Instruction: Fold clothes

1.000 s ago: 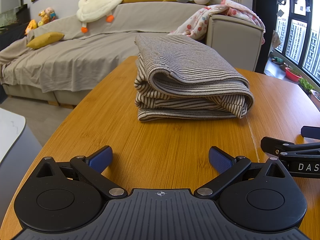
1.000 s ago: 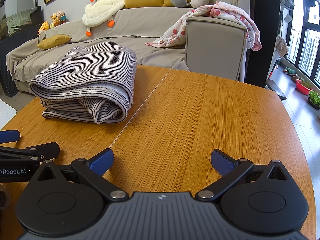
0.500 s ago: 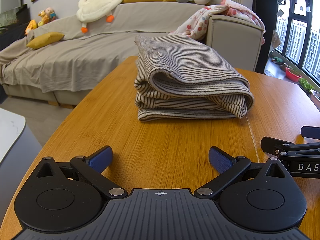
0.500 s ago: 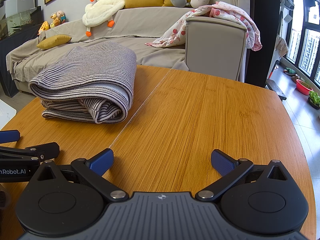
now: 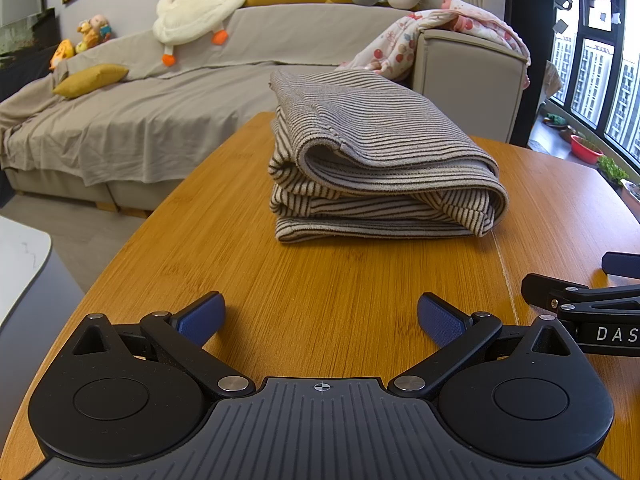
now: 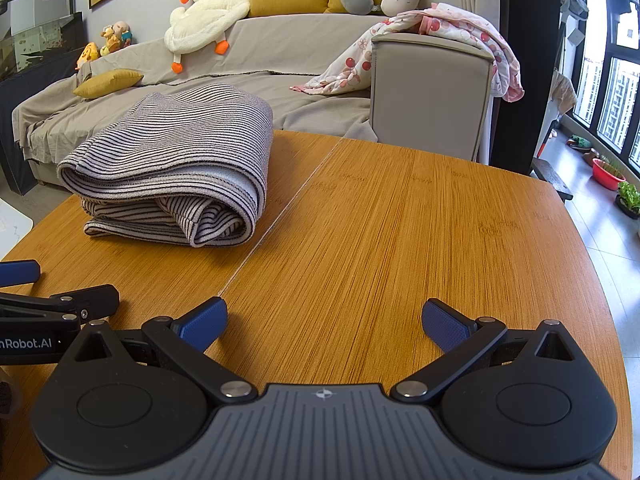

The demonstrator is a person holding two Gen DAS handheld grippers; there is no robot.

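Nothing has shifted over the last second: the left gripper (image 5: 320, 312) hovers low over the counter (image 5: 344, 280), jaws spread and empty. The striped garment (image 5: 376, 160) sits folded in a thick bundle just ahead, and the right gripper (image 6: 324, 320) stays equally released. The folding looks finished.

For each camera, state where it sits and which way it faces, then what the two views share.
Left wrist: sits on the left gripper, low over the wooden table, facing the folded striped garment; its open fingers and the right gripper's tip at right show.
Right wrist: sits on the right gripper, facing bare tabletop and the sofa; its open fingers and the left gripper's tip at left show.
Shared: garment, table, sofa.
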